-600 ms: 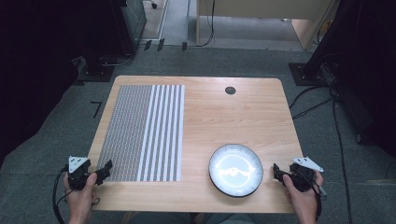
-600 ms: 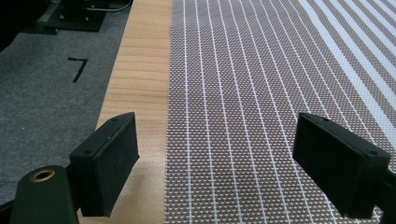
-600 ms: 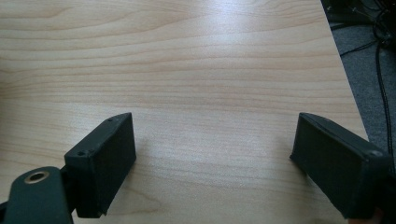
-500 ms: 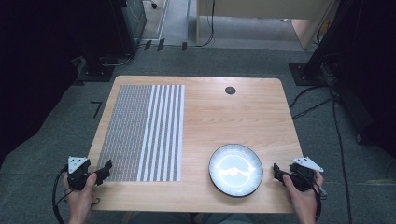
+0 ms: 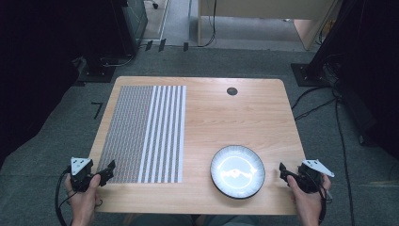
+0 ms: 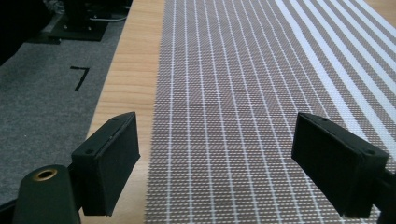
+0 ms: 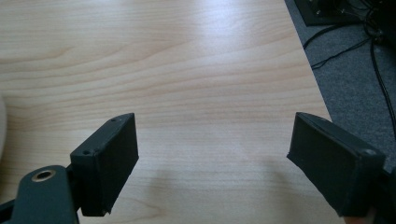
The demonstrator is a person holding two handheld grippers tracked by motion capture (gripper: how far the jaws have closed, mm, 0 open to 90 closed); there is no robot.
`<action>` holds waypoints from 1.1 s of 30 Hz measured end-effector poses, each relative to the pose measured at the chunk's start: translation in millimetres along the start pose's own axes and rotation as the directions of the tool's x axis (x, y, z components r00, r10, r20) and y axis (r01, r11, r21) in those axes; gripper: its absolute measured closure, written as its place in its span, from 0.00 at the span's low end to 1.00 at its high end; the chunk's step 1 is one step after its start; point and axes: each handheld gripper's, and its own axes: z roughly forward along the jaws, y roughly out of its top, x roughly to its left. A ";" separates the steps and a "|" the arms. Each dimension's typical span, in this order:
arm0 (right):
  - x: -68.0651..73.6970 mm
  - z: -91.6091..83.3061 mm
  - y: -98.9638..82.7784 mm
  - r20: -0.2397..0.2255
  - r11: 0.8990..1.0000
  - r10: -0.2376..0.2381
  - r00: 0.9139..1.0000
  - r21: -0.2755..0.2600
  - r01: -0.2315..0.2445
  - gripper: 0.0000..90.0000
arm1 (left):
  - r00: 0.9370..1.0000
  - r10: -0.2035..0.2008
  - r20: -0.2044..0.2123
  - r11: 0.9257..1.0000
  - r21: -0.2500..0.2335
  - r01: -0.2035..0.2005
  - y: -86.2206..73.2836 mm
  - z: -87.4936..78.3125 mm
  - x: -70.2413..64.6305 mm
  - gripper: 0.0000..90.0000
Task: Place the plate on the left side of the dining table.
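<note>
Right gripper view crops the plate to a sliver; left gripper and right gripper gape empty

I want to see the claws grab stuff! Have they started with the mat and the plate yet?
Not yet. Nothing looks done: the striped mat lies flat and the plate sits on the table beside it. The left claw and right claw are open and empty at the near edge. Everything is left.

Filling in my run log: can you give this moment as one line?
left claw: open, at placemat near corner | right claw: open, beside plate | table: nothing held
</note>
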 end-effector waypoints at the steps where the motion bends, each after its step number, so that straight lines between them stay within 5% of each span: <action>1: 0.9 -0.8 1.0 -0.003 1.000 -0.004 1.000 -0.004 0.004 0.17 | 1.000 -0.001 0.004 1.000 -0.001 0.001 0.5 -0.4 -1.1 0.17; 6: 3.9 -3.0 3.6 -0.015 1.000 0.003 1.000 -0.007 -0.003 0.17 | 1.000 0.009 0.017 1.000 -0.011 -0.009 3.0 -1.3 -11.1 0.17; 16: 12.1 -10.6 8.2 -0.037 0.999 0.029 0.999 -0.032 -0.030 0.18 | 0.996 0.068 0.056 0.998 -0.016 -0.067 11.5 -0.5 -51.8 0.17; 24: 18.6 -13.0 9.4 -0.047 0.999 0.035 0.998 -0.033 -0.037 0.18 | 0.986 0.094 0.138 0.996 -0.022 -0.092 13.6 2.9 -88.0 0.17; 27: 23.5 -14.7 10.0 -0.017 0.999 -0.001 1.000 -0.045 0.000 0.18 | 0.983 0.109 0.151 0.994 -0.017 -0.108 12.4 4.0 -95.7 0.16; 33: 29.3 -16.7 11.1 -0.038 0.999 0.005 0.999 -0.048 -0.007 0.18 | 0.977 0.119 0.176 0.993 -0.011 -0.119 13.5 6.8 -110.7 0.16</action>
